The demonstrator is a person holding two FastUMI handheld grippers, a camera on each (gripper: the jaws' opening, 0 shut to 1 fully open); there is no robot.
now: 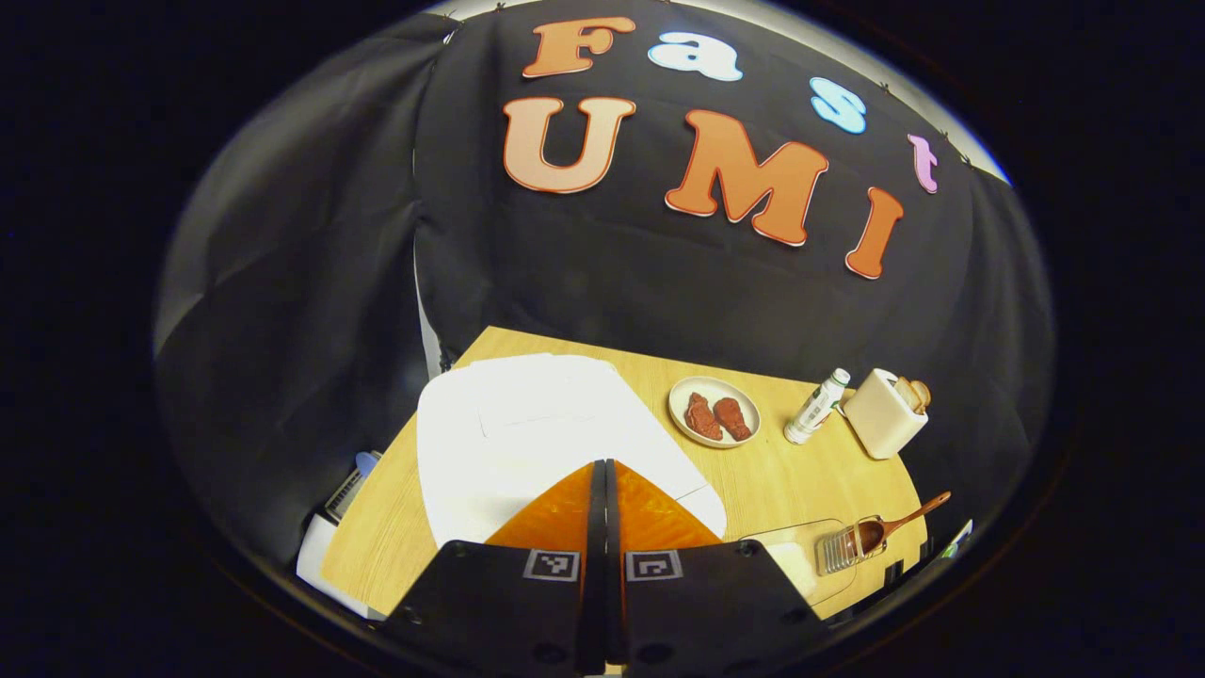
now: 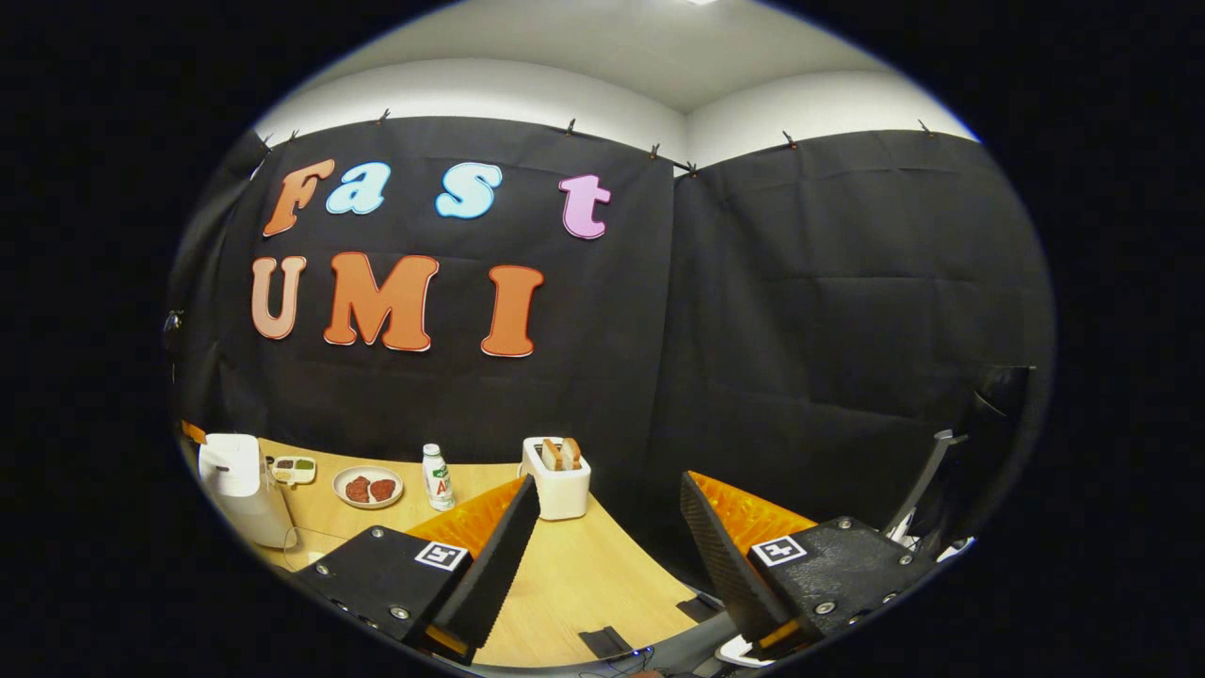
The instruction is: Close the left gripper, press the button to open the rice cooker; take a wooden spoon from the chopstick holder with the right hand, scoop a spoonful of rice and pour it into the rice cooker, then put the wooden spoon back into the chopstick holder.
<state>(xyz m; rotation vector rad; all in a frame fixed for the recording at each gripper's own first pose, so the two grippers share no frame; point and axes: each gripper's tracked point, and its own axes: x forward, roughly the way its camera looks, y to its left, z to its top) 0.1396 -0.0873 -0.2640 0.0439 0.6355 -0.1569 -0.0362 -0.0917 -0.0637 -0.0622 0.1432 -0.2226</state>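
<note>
In the left gripper view my left gripper (image 1: 603, 490) has its fingers (image 1: 565, 513) clenched flat against each other with nothing between them, and they hang over the near side of the white rice cooker (image 1: 527, 424), whose lid is down; I cannot tell whether the tips touch it. The cooker stands at the left end of the wooden tabletop (image 1: 753, 480). Beyond it toward the far edge sits a small plate (image 1: 714, 411) with two brown pieces of food, then an upright white bottle (image 1: 815, 407), then a white toaster (image 1: 883, 412) with bread in its slots near the far right corner. Close to the right edge, nearer me, a clear container (image 1: 800, 556) lies beside the chopstick holder (image 1: 838, 551), and the wooden spoon (image 1: 894, 527) rests in the holder with its handle slanting up and away to the right. In the right gripper view my right gripper (image 2: 607, 556) has its fingers (image 2: 499, 556) released, spread wide and holding nothing, raised above the tabletop's right part, well apart from the holder. From there the rice cooker (image 2: 240, 490) stands far off at the left end, with a small tray (image 2: 294, 468) just beside it, the plate (image 2: 368, 487), the bottle (image 2: 436, 477) and the toaster (image 2: 557, 477) ranged along the far edge.
</note>
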